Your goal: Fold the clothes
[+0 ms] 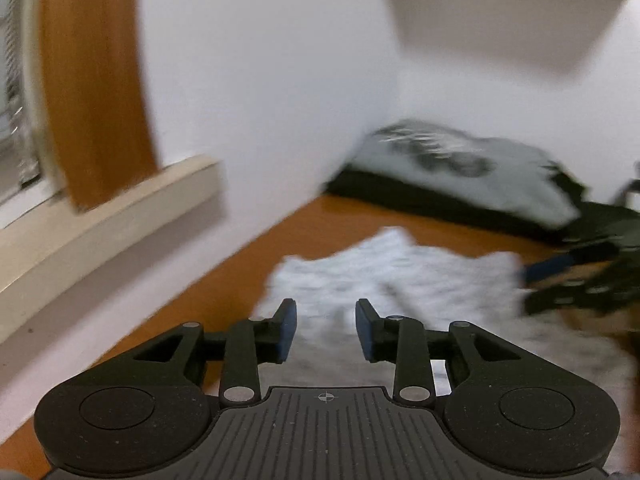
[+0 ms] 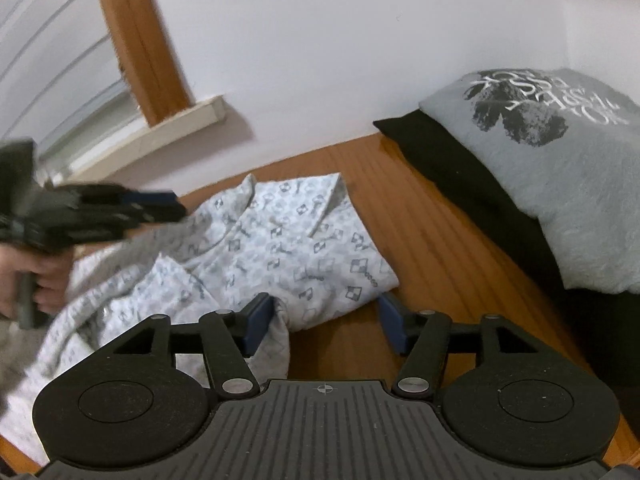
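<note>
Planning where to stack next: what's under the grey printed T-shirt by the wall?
Black fabric, seemingly folded, lies under the grey printed T-shirt, sticking out along its near edge on the wooden table. How many black garments cannot be told; the shirt covers them.

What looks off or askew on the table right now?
The patterned shirt lies rumpled and skewed on the wooden table, collar crooked, not folded flat. The grey printed tee behind sits neatly folded on dark clothes.

An orange-brown wooden counter [image 2: 432, 240] runs up against a white wall. A white patterned shirt [image 2: 280, 248] lies rumpled on it toward nine o'clock. Toward two o'clock, a folded grey printed T-shirt [image 2: 560, 152] rests on black folded clothing [image 2: 460, 160].
</note>
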`<state>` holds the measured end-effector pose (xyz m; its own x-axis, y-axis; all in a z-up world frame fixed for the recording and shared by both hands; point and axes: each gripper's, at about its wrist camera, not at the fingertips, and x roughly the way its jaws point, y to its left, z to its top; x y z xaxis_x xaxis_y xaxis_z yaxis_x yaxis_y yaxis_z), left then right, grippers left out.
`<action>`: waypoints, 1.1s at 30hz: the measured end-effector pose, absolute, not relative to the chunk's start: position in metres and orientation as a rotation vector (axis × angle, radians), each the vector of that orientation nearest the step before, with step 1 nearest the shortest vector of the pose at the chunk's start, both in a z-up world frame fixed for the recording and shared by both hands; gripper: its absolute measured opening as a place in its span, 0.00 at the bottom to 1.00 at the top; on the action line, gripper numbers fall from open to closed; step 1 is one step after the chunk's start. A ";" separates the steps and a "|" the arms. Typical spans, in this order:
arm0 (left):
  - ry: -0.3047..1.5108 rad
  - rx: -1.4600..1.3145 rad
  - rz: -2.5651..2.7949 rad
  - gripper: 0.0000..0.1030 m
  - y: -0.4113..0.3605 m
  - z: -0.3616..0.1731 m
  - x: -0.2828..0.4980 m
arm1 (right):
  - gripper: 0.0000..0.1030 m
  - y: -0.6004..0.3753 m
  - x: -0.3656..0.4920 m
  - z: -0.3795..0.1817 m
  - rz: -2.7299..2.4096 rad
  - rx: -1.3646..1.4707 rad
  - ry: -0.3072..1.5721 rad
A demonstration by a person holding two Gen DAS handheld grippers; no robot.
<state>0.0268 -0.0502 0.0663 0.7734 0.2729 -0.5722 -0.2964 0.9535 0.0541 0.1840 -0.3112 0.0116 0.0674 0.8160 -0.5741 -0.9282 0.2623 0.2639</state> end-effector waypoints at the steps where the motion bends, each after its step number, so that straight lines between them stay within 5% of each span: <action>1: 0.623 -0.034 0.275 0.34 -0.059 0.067 0.026 | 0.57 -0.313 0.183 0.013 1.330 -0.198 0.700; 20: 0.736 -0.005 -0.086 0.34 -0.163 0.030 0.026 | 0.56 -0.330 0.169 0.003 1.334 -0.372 0.530; 22: 0.740 -0.002 -0.091 0.28 -0.164 0.028 0.028 | 0.56 -0.331 0.169 0.002 1.339 -0.372 0.522; 24: 0.728 0.017 -0.096 0.08 -0.167 0.030 0.026 | 0.56 -0.331 0.169 0.002 1.339 -0.372 0.518; 33: 0.585 -0.089 -0.007 0.07 -0.144 0.053 0.008 | 0.57 -0.333 0.169 0.000 1.351 -0.371 0.501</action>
